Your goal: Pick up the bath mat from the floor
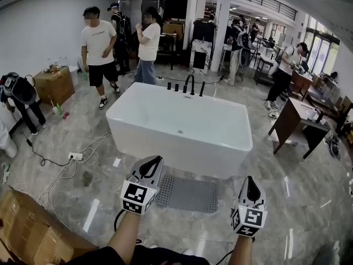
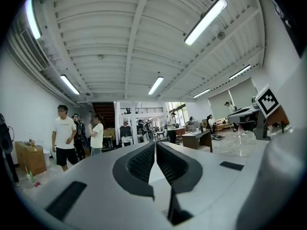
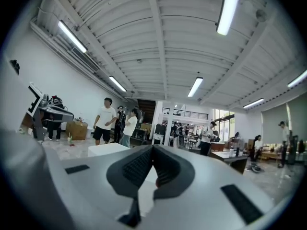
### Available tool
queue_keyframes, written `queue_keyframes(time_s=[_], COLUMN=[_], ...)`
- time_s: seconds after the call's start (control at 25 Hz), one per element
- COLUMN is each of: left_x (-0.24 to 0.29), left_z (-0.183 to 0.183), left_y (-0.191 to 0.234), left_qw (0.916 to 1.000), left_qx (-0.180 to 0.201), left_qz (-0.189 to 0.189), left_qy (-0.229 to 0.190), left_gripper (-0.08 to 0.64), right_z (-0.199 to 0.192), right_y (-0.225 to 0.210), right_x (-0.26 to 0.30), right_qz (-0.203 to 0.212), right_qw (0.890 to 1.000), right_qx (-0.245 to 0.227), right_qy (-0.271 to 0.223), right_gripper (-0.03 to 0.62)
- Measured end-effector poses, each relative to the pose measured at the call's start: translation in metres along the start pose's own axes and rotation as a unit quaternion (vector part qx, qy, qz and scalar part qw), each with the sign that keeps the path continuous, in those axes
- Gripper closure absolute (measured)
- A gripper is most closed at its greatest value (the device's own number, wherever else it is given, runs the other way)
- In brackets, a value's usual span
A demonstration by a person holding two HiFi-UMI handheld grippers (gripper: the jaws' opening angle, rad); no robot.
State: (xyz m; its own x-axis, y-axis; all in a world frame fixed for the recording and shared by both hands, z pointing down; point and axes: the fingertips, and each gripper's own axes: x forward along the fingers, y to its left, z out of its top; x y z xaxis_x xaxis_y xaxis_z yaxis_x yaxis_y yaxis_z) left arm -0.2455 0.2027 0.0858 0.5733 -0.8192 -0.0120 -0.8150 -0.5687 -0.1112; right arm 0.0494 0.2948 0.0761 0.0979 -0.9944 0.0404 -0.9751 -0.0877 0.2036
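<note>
A grey perforated bath mat point(image 1: 188, 193) lies flat on the marble floor in front of the white bathtub point(image 1: 179, 127). My left gripper point(image 1: 155, 161) hovers over the mat's left end, jaws shut and empty, tips pointing toward the tub. My right gripper point(image 1: 250, 182) is held to the right of the mat, also shut with nothing in it. In the left gripper view the left gripper point(image 2: 155, 147) shows its ribbed pads pressed together, aimed level across the room. The right gripper point(image 3: 151, 152) in its own view is likewise closed and aimed level. Neither gripper view shows the mat.
The bathtub stands just behind the mat, black taps point(image 1: 188, 85) at its far rim. A cardboard box point(image 1: 27, 228) sits at the near left. A power strip and cables point(image 1: 75, 157) lie on the floor at left. Several people stand around; a wooden table point(image 1: 295, 123) is at right.
</note>
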Motion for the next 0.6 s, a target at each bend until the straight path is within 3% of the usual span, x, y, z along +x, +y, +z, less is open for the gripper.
queue_keyframes(time_s=[0.36,0.6], left_x=[-0.001,0.027], left_z=[-0.024,-0.037], left_y=[0.012,0.011], left_qw=[0.9999,0.9996], left_qx=[-0.007,0.002], left_qz=[-0.012,-0.014], left_qy=[0.008,0.024], left_gripper=[0.540,0.540], right_z=[-0.015,-0.042], right_y=[0.015,0.006], right_x=[0.000,0.026], right_qz=[-0.017,-0.010], right_qw=[1.000,0.999], right_qx=[0.015,0.031], right_qy=[0.005,0.019], right_gripper=[0.571,0.571])
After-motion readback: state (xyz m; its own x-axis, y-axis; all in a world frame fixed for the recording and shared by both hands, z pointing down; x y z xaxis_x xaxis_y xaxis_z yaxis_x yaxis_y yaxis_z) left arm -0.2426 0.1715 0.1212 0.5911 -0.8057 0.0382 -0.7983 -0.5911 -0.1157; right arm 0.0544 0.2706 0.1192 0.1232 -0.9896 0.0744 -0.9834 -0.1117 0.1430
